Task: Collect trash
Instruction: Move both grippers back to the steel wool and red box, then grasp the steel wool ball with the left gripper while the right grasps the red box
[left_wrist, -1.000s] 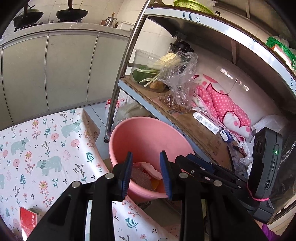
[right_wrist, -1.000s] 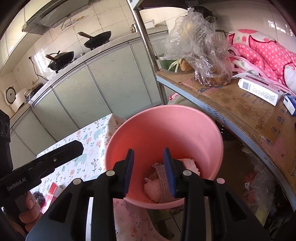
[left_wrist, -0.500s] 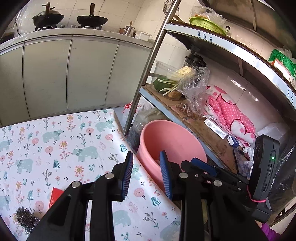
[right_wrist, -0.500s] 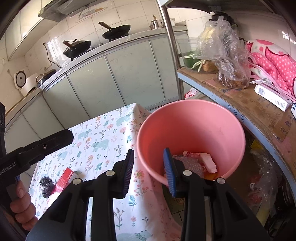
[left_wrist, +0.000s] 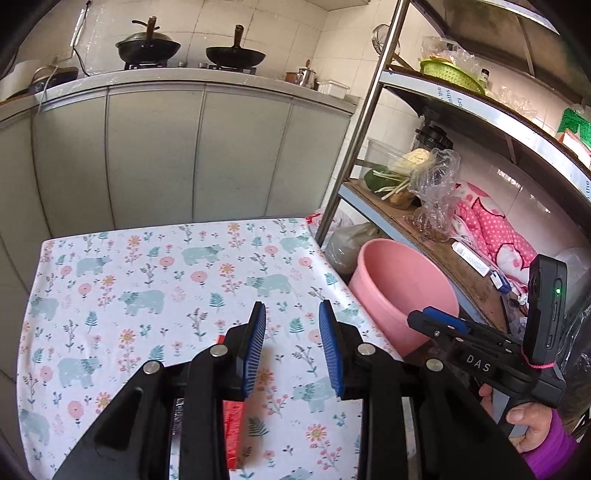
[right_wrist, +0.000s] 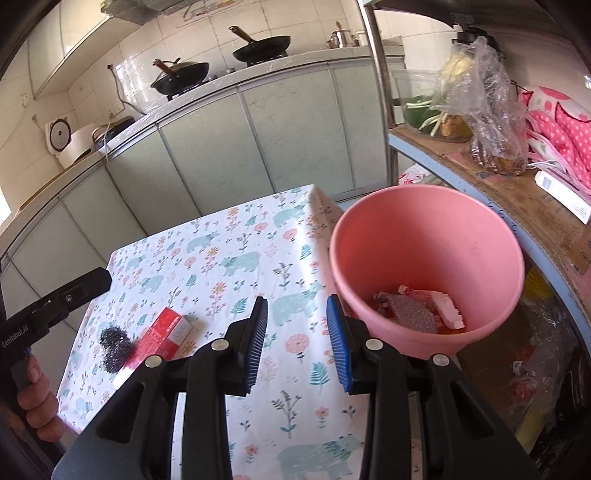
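Left gripper (left_wrist: 291, 347): jaws apart, nothing between the blue pads; it hangs above the table (left_wrist: 147, 280), which is covered with a floral, bear-print cloth. Directly beneath its left finger lies the red box (left_wrist: 233, 424), mostly hidden by the gripper body. To its right, past the table edge, stands the pink bucket (left_wrist: 402, 291).

Right gripper (right_wrist: 297, 345): jaws apart, empty, held over the table's right edge. To its left on the cloth lies the red box (right_wrist: 164, 338), with the dark steel-wool scrubber (right_wrist: 115, 349) touching the box's left side. Just right of the right finger stands the pink bucket (right_wrist: 424, 258), below the table edge; inside it rest a grey scouring pad (right_wrist: 410, 314) and pale scraps (right_wrist: 448, 308). Farther right, a metal shelf rack (right_wrist: 491, 199) carries a plastic bag of vegetables (right_wrist: 476, 99) and pink dotted fabric (right_wrist: 557, 129). Beyond the table, grey cabinets (right_wrist: 288, 125) support two woks.
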